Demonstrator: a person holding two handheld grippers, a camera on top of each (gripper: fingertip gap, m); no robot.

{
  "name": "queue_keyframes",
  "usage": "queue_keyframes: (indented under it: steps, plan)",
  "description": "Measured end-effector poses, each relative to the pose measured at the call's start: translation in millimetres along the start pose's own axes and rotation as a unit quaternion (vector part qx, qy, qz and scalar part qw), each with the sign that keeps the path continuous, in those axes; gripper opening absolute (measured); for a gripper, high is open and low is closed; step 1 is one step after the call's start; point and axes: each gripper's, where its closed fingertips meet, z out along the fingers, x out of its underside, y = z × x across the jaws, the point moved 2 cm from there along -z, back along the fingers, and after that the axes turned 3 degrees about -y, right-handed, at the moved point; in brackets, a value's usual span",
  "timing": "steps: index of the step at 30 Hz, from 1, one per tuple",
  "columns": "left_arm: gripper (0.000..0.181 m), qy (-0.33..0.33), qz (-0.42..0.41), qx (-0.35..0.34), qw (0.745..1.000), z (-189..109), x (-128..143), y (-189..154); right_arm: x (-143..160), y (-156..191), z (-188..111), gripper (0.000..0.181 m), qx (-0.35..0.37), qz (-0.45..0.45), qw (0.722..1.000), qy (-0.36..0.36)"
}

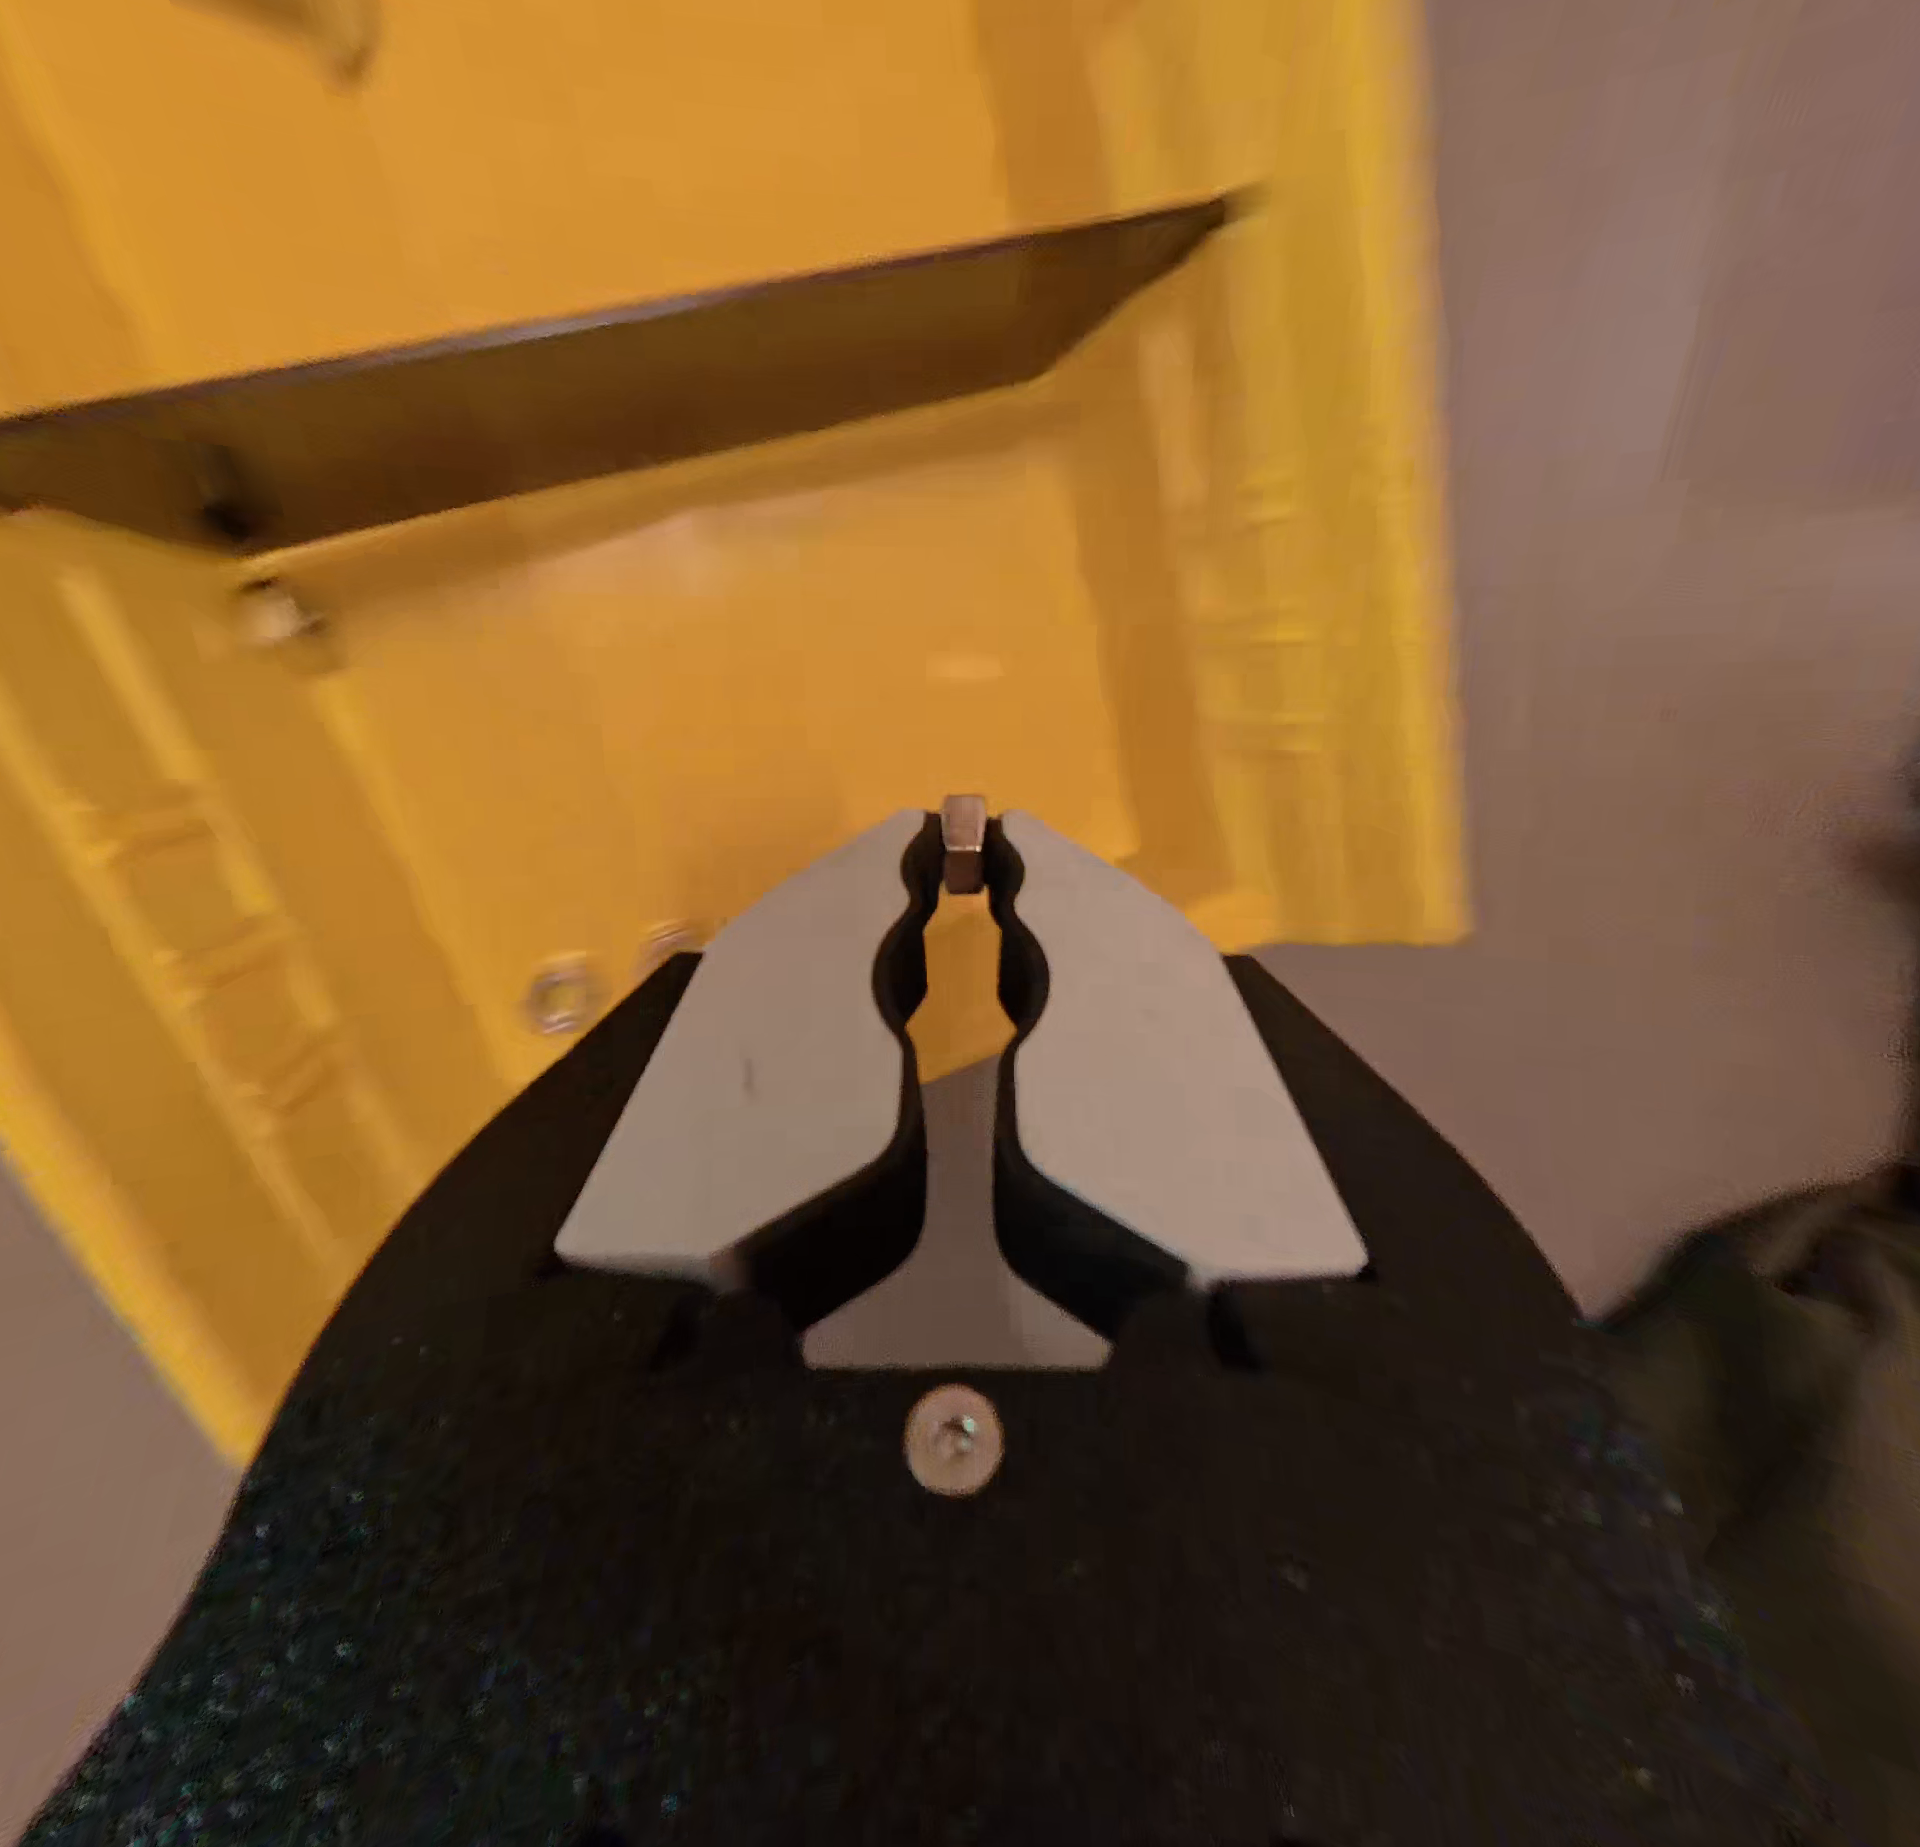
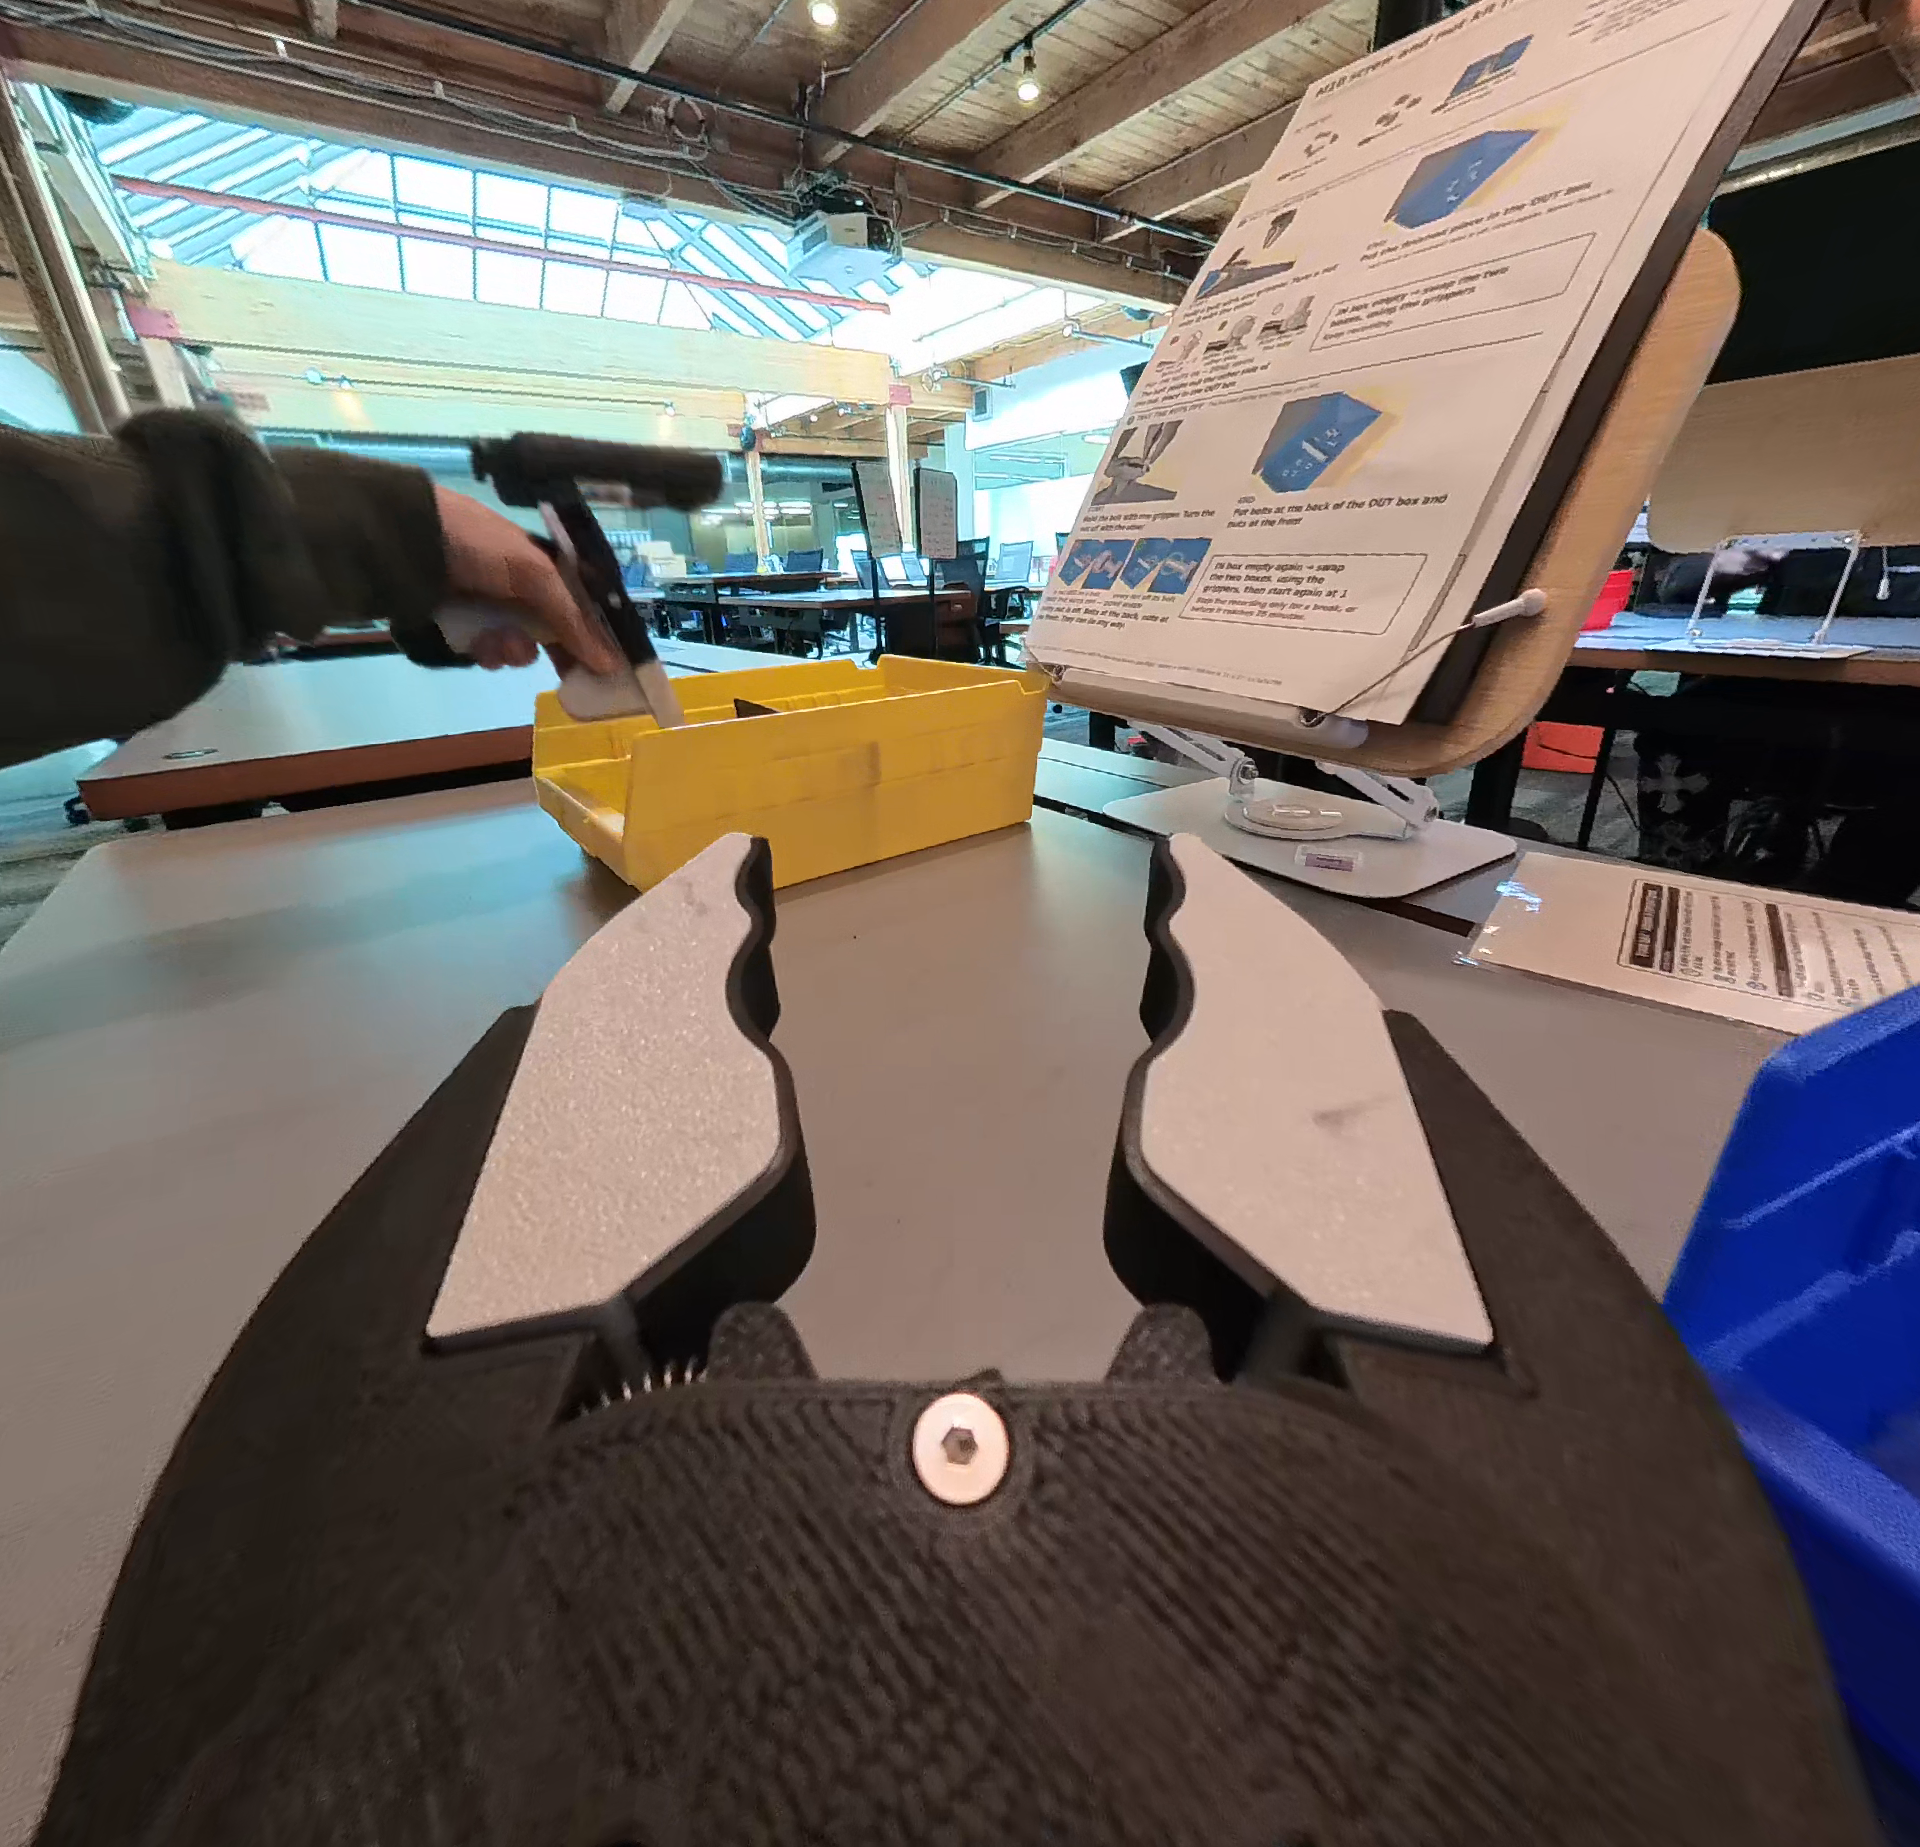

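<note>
A small metal nut (image 1: 963, 848) is pinched at the very tips of the left gripper (image 1: 964, 841), whose fingers are closed on its flat sides. The gripper is held over the yellow bin (image 1: 727, 592), above the compartment on the near side of the dark divider (image 1: 623, 374). Two more nuts (image 1: 558, 997) are seen lying on the bin floor just left of the fingers, and a bolt-like piece (image 1: 278, 615) lies close under the divider; the view is blurred, so finer detail cannot be told.

In the right wrist view the left gripper (image 2: 665, 701) is shown reaching down into the bin (image 2: 821, 769), held by a hand (image 2: 509, 592) in a dark sleeve. The right gripper (image 2: 961, 862) is held low over the bare worktop (image 2: 956, 1070), its fingers spread wide and holding nothing. It is well apart from the yellow bin; a blue bin (image 2: 1818, 1278) stands just beside it on the right. A sheet on a tilted stand (image 2: 1455, 343) is set behind the yellow bin, and another sheet (image 2: 1704, 956) lies flat on the worktop.

As a judgement: the nut is gripped by very little of the finger surface, so the pinch should be kept firm and the gripper moved smoothly, without twisting, or the nut may be flicked out.
</note>
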Motion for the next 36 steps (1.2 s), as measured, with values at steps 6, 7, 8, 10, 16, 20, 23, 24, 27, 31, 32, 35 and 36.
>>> queue_keyframes:
  steps: [6,7,8,10,16,20,23,24,27,31,32,35,36]
  plan:
    - [0.008,-0.109,0.030,0.217,0.970,-26,-2,-114,5,22,14,0.071,-0.029,-0.059,0.998,0.020]
    - [0.008,-0.114,0.036,0.254,0.960,-26,3,-134,3,31,20,0.073,-0.042,-0.074,0.996,0.022]
    - [0.008,-0.115,0.038,0.287,0.950,-25,7,-152,-1,42,27,0.073,-0.058,-0.094,0.994,0.022]
    - [0.008,-0.117,0.028,0.351,0.928,-19,14,-186,-6,62,42,0.067,-0.090,-0.148,0.985,0.026]
    - [0.008,-0.099,-0.012,0.444,0.890,7,24,-246,-16,83,80,0.051,-0.143,-0.214,0.966,-0.004]
    - [0.008,-0.083,-0.040,0.457,0.885,23,29,-261,-4,81,83,0.044,-0.165,-0.213,0.963,-0.001]
    - [0.008,-0.071,-0.053,0.470,0.878,31,32,-271,0,79,79,0.035,-0.172,-0.185,0.968,-0.004]
    - [0.008,-0.070,-0.057,0.472,0.877,33,32,-273,1,80,77,0.032,-0.181,-0.177,0.967,-0.005]
    - [0.008,-0.060,-0.069,0.485,0.870,35,31,-280,10,80,74,0.027,-0.191,-0.172,0.966,0.012]
    - [0.008,-0.047,-0.075,0.482,0.872,38,32,-284,10,76,73,0.022,-0.177,-0.164,0.970,0.006]
    - [0.008,-0.044,-0.075,0.481,0.873,39,33,-285,11,75,73,0.021,-0.174,-0.166,0.971,0.007]
    - [0.008,-0.044,-0.074,0.468,0.880,41,33,-285,14,74,72,0.018,-0.172,-0.163,0.971,0.012]
    - [0.008,-0.043,-0.073,0.466,0.881,41,32,-285,15,74,72,0.018,-0.170,-0.160,0.972,0.011]
